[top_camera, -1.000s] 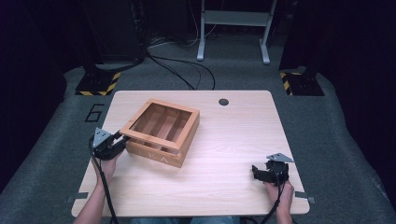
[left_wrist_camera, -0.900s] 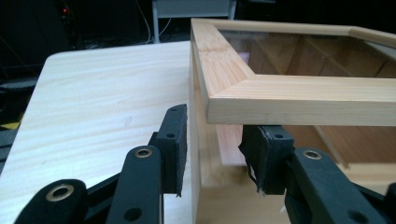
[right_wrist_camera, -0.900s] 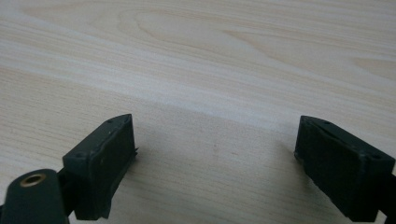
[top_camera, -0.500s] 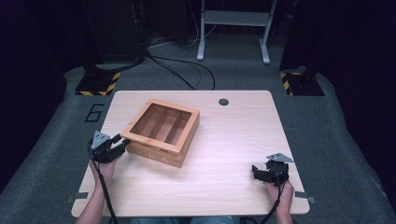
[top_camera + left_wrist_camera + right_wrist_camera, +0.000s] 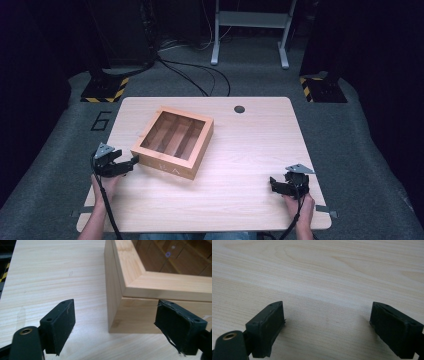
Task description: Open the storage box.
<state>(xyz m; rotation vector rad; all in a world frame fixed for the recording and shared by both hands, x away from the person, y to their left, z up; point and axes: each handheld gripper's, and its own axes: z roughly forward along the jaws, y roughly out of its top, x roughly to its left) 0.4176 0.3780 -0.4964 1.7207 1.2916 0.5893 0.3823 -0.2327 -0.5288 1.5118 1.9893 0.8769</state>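
A shallow square wooden box point(image 5: 173, 141) with a mitred frame lid and a clear pane sits turned at an angle on the pale, fine-grained wooden table point(image 5: 240, 150), on the table's left half. Through the pane, lengthwise dividers split the inside into long compartments. Just beside the box's near left corner, the left gripper point(image 5: 131, 161) has its jaws spread wide; in the left gripper view its flat black rubbery pads point(image 5: 61, 322) flank that corner point(image 5: 112, 312) without touching it. Well apart from the box, near the table's front right edge, the right gripper point(image 5: 274, 184) also has its jaws apart over bare wood, holding nothing. A small dark round grommet point(image 5: 239, 109) lies beyond the box near the far edge.
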